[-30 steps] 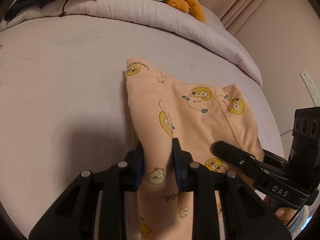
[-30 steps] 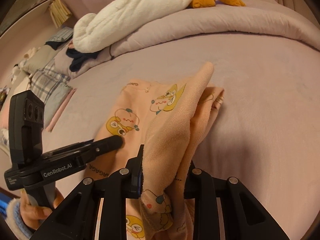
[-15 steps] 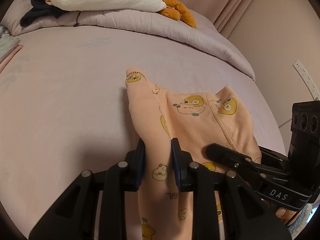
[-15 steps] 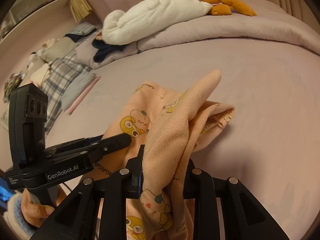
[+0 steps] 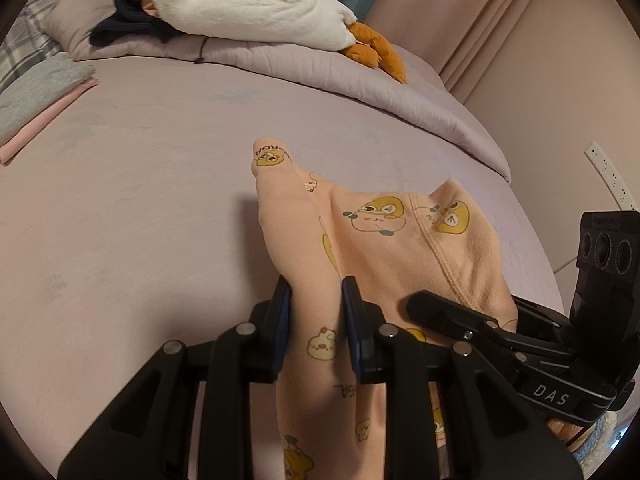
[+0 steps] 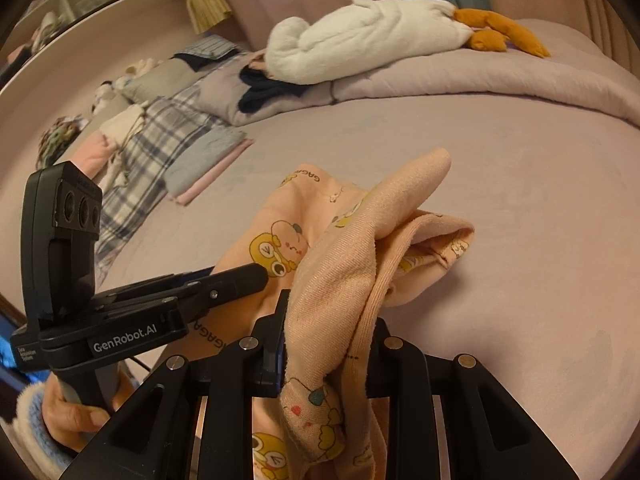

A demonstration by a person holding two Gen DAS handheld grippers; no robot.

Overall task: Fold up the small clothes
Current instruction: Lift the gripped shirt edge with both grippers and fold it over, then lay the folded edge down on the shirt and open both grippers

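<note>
A small peach garment [image 5: 384, 248] printed with yellow cartoon ducks is stretched between both grippers above the pink bed [image 5: 140, 200]. My left gripper [image 5: 316, 308] is shut on one bunched edge, the cloth running through its blue pads. In the right wrist view the same garment [image 6: 352, 248] bunches up and droops over my right gripper [image 6: 328, 320], which is shut on a thick fold of it. Each gripper shows in the other's view: the right gripper [image 5: 424, 304] at the garment's right side, the left gripper [image 6: 256, 276] on its left. The far end of the cloth rests on the sheet.
A white plush goose with orange feet [image 5: 256, 8] lies on the rolled quilt [image 5: 320, 76] at the back. Folded grey and pink clothes [image 5: 36, 100] are stacked at the left, beside plaid bedding [image 6: 160, 148]. A wall [image 5: 560, 80] with a power strip [image 5: 610, 176] borders the bed's right.
Both grippers have pulled back and risen with the garment still held. The cloth has lifted and dragged toward me, and more of the bed's far side now shows.
</note>
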